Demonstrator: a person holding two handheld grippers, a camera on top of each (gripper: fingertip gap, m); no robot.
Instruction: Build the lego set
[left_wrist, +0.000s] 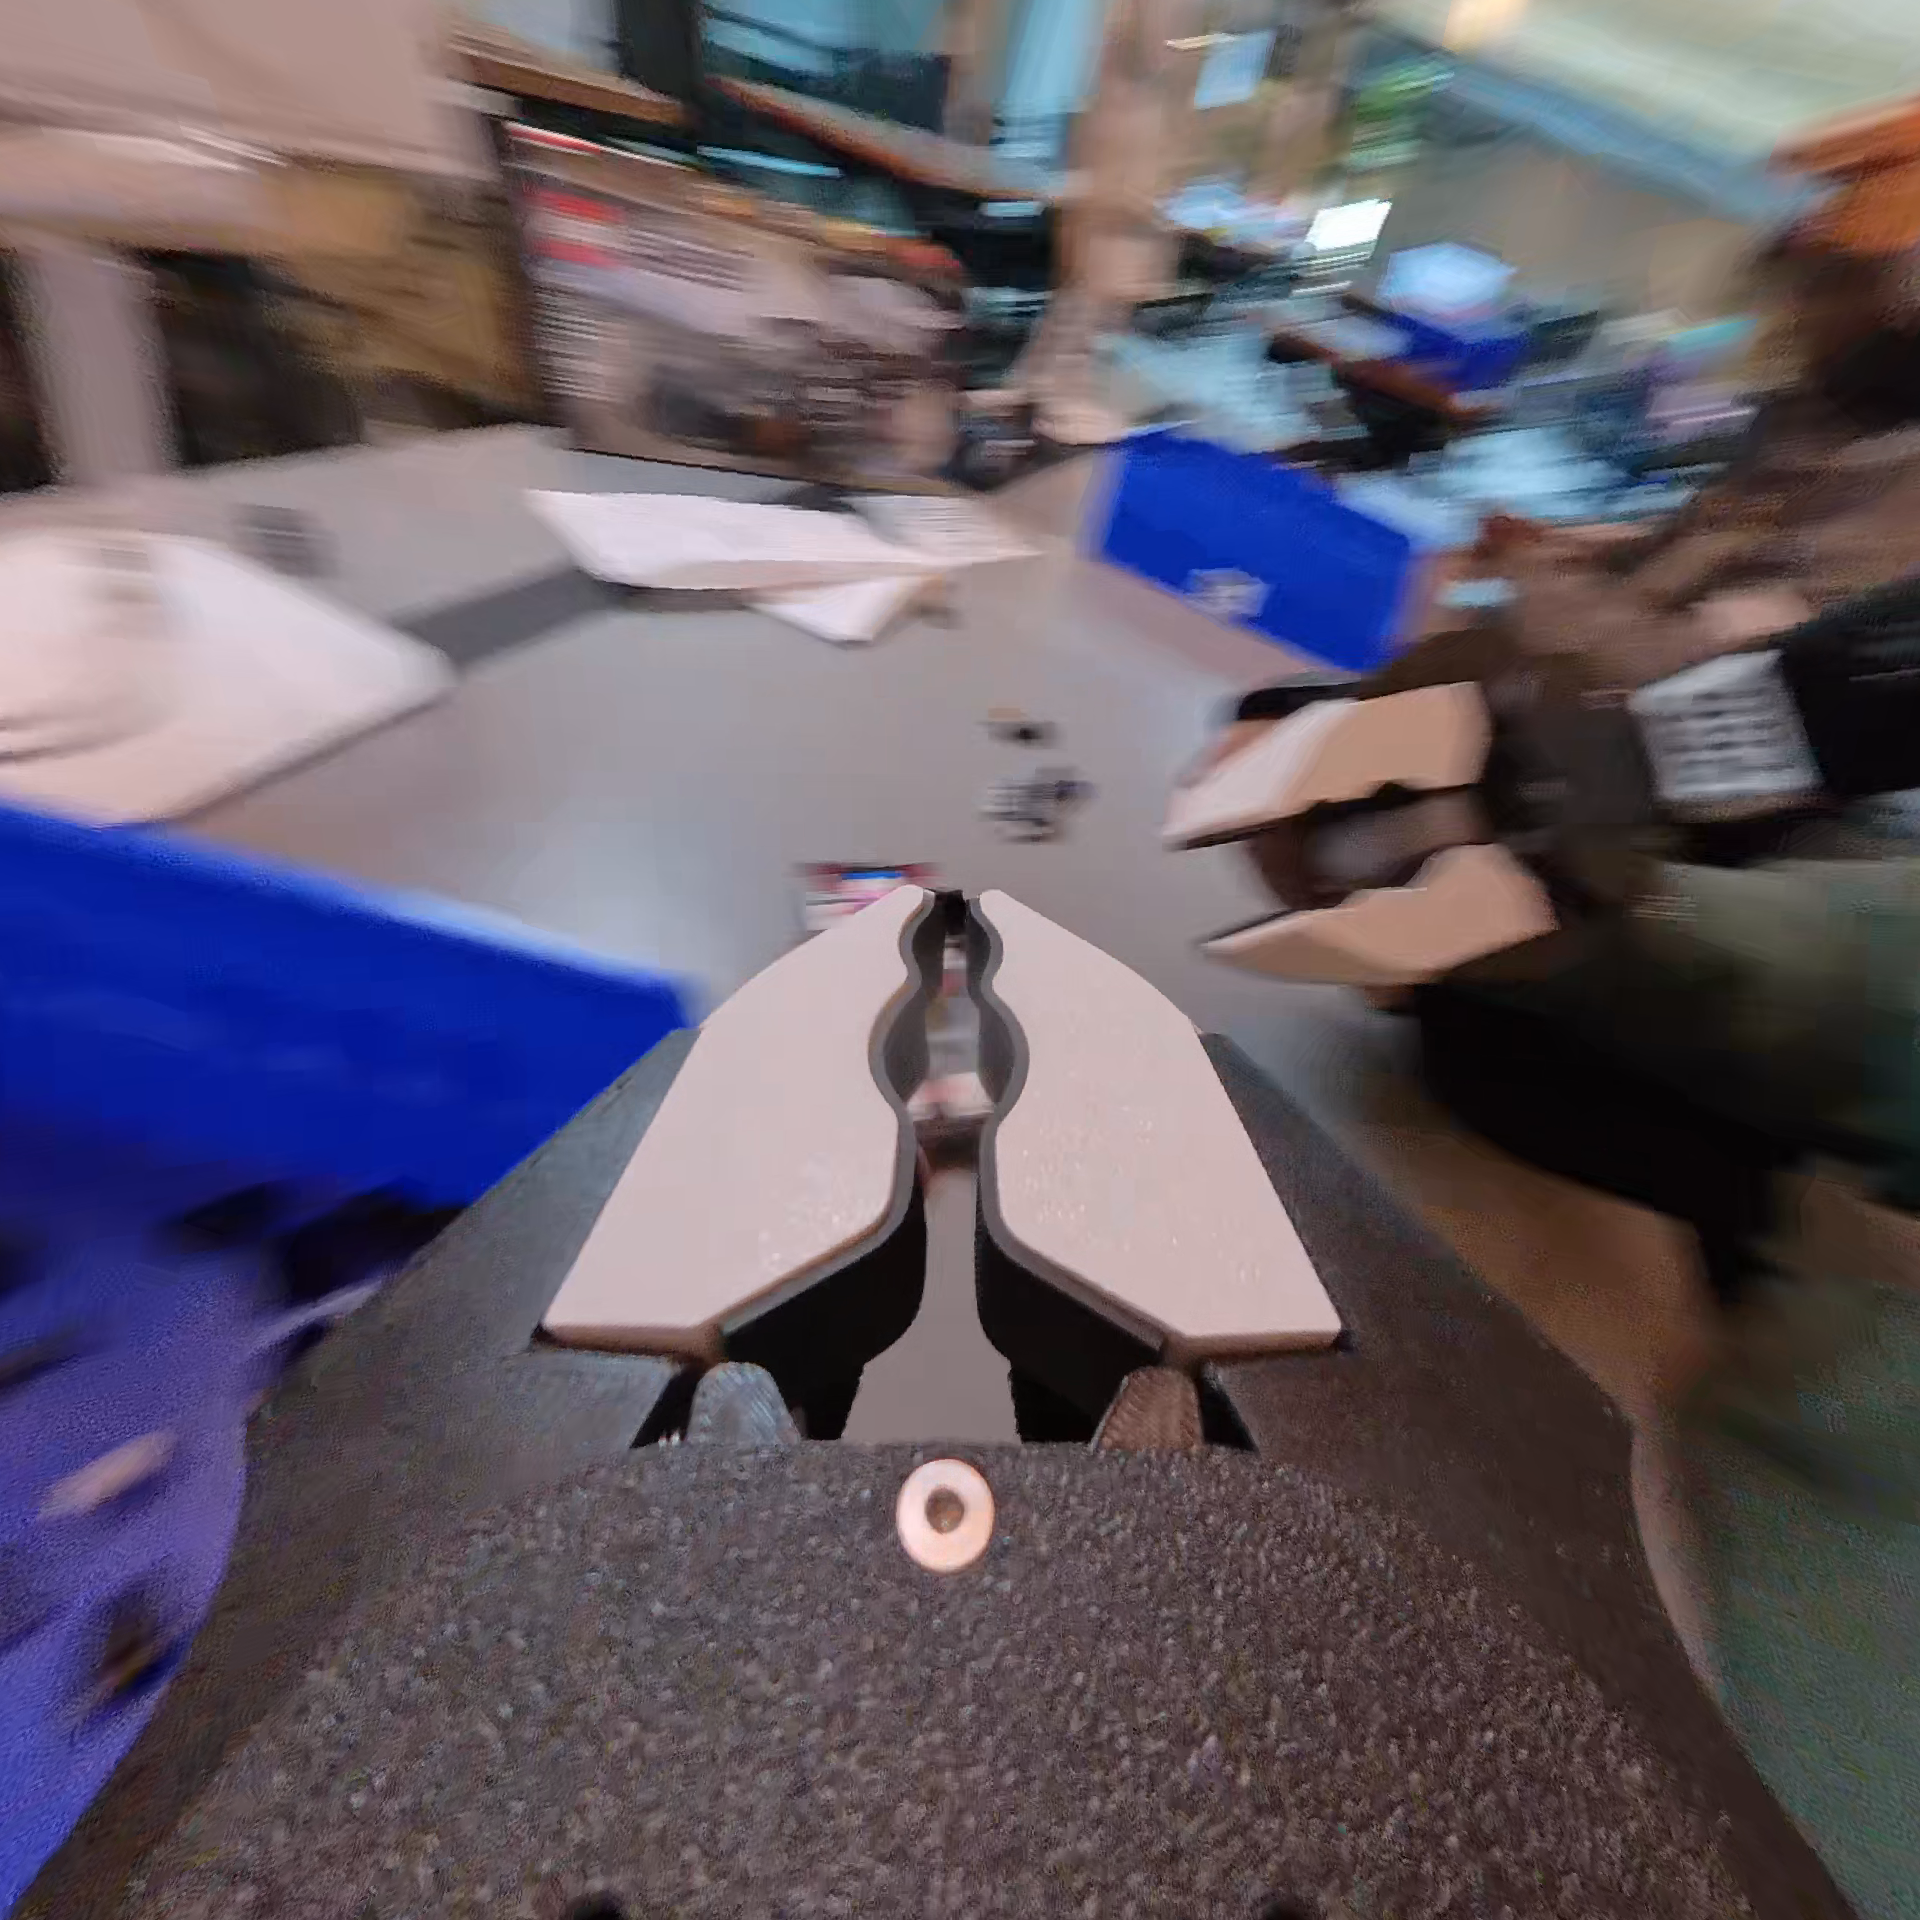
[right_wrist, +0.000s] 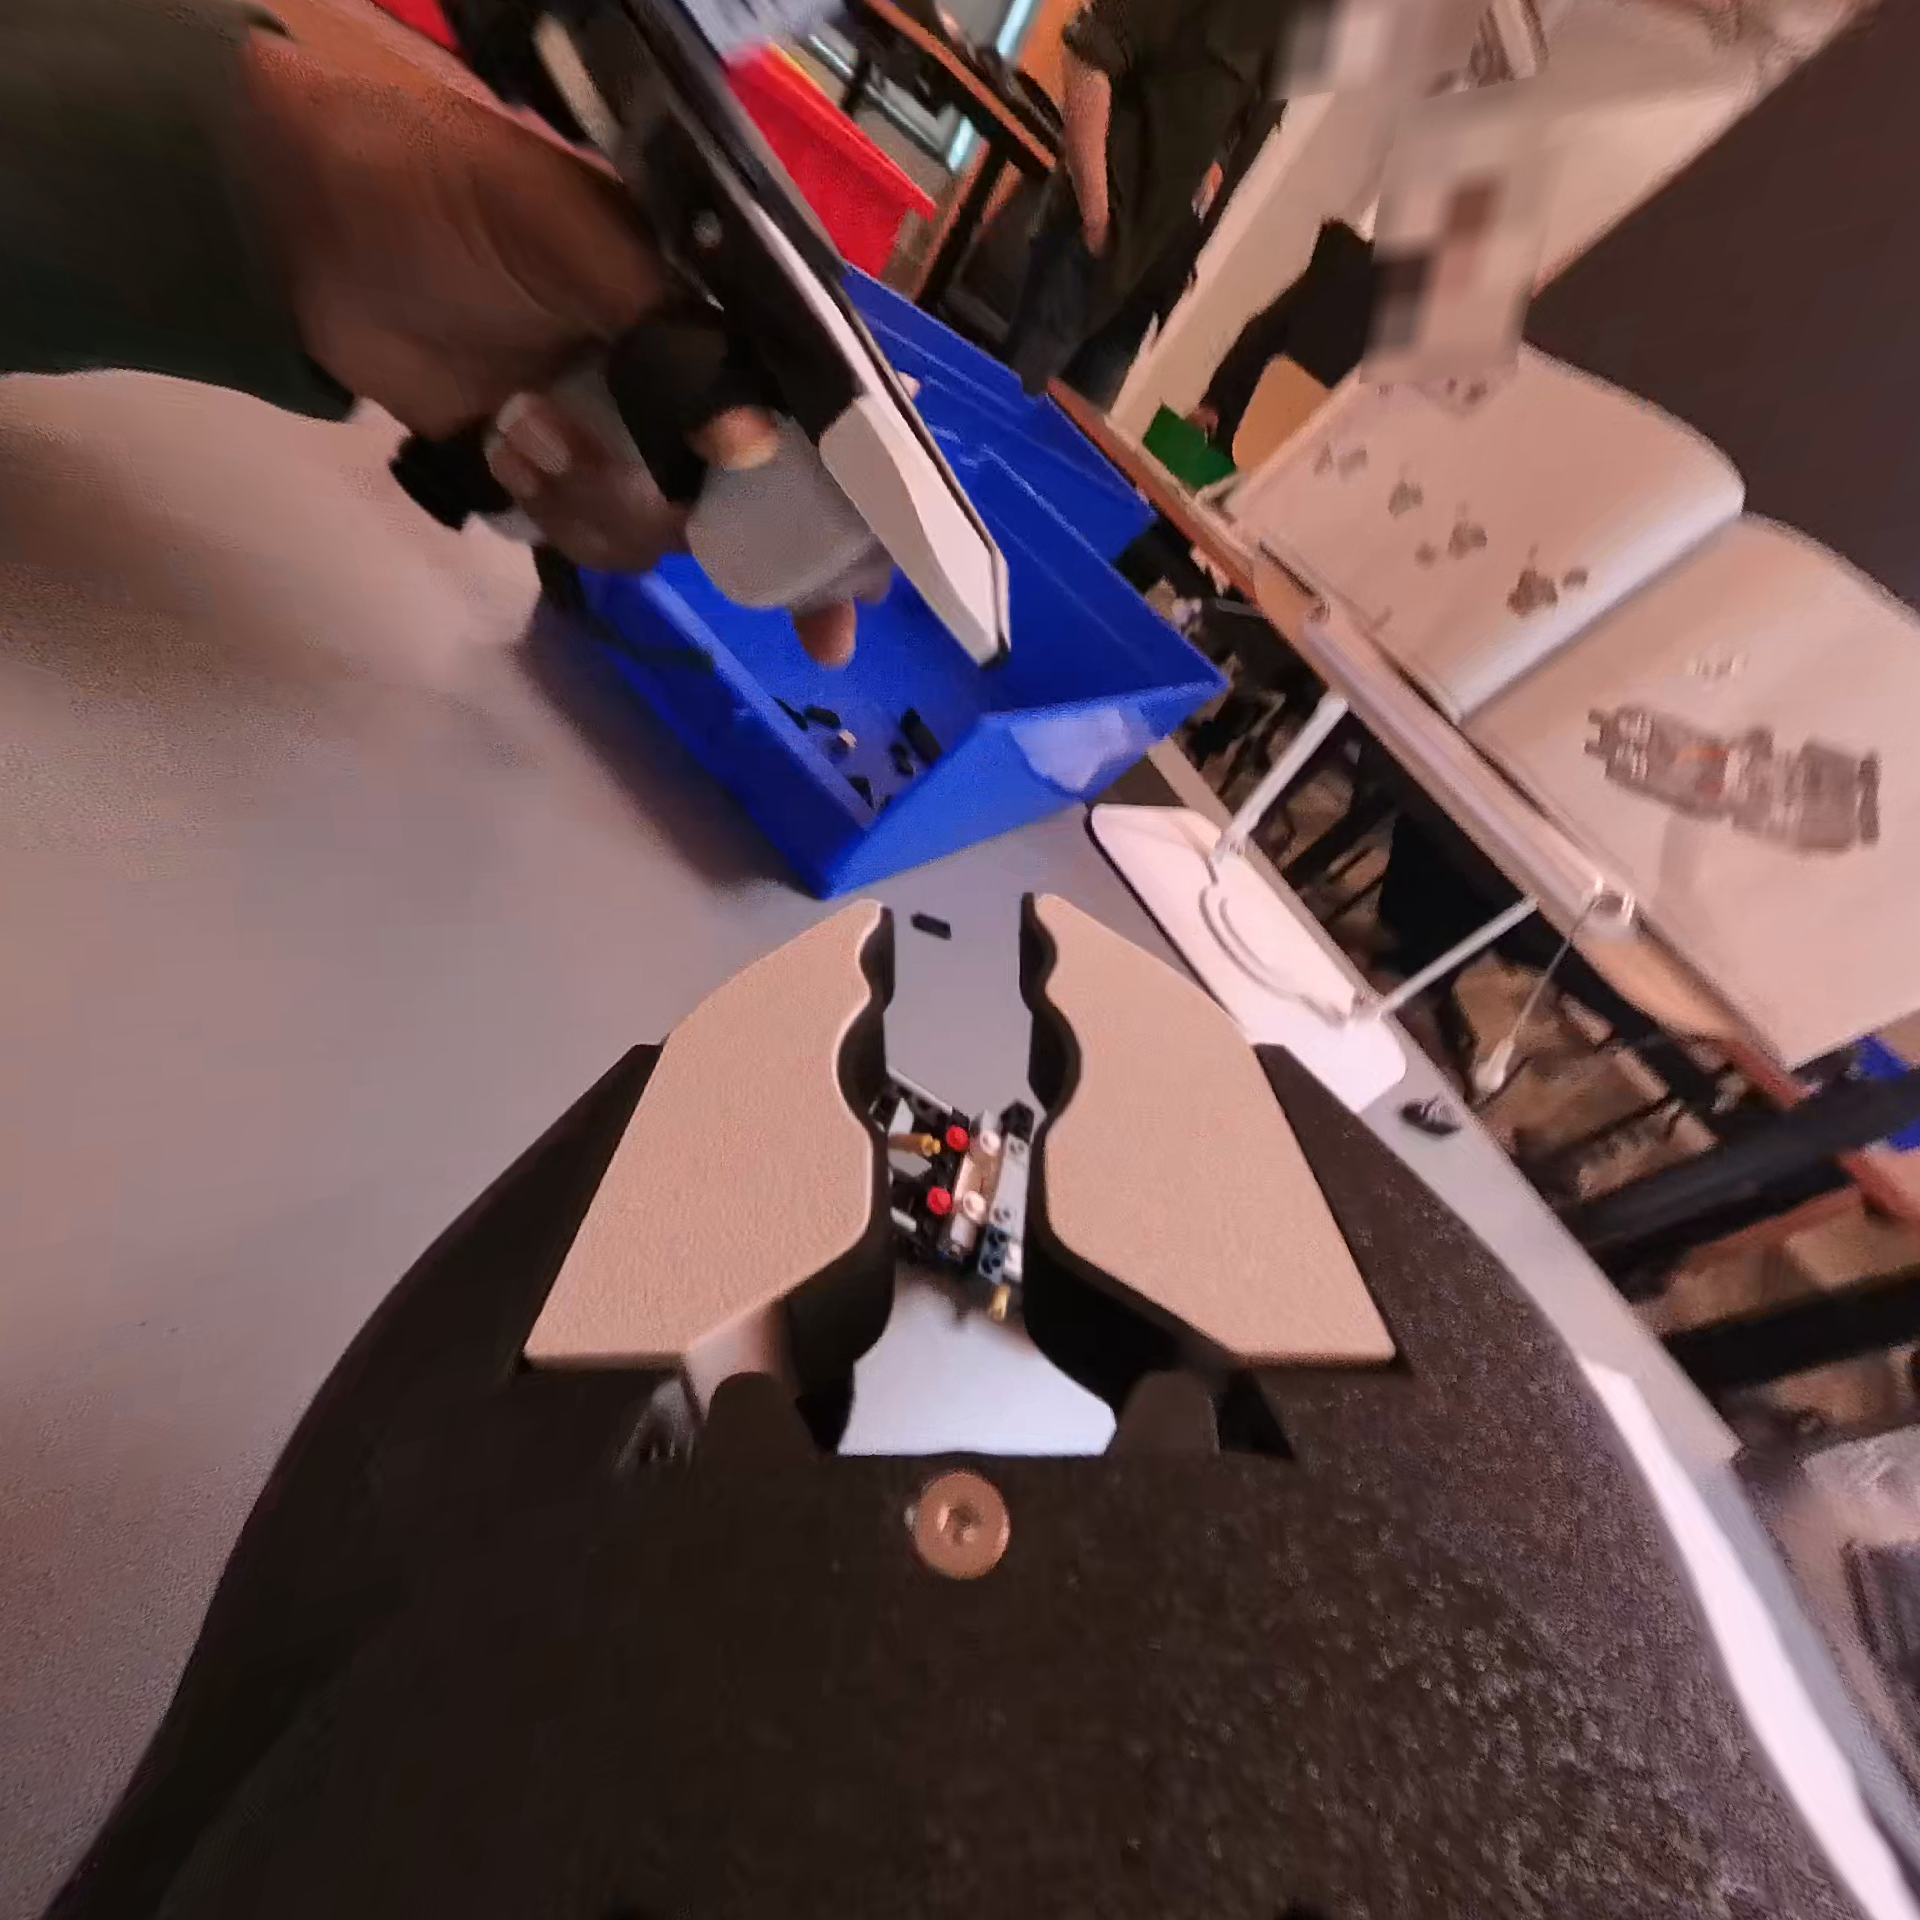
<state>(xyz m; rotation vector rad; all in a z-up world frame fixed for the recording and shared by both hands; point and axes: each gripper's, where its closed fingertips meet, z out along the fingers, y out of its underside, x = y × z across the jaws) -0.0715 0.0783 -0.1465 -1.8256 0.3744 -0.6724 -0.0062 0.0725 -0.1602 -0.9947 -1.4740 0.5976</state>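
Grey tabletop (right_wrist: 260, 883) in a cluttered workroom, left view heavily blurred. Left gripper (left_wrist: 948, 900) nearly closed, fingers pinching a small dark piece (left_wrist: 950, 920) at the tips; seen from the right view poised over a blue bin (right_wrist: 997, 769) holding a few small black parts (right_wrist: 904, 743). Right gripper (right_wrist: 956, 914) parted, straddling a small brick assembly (right_wrist: 961, 1195) with red and white studs resting on the table; contact with it unclear. White lamp base (right_wrist: 1247, 945) just beside.

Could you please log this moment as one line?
left gripper: shut, above blue bin | right gripper: open, over small brick assembly on grey table
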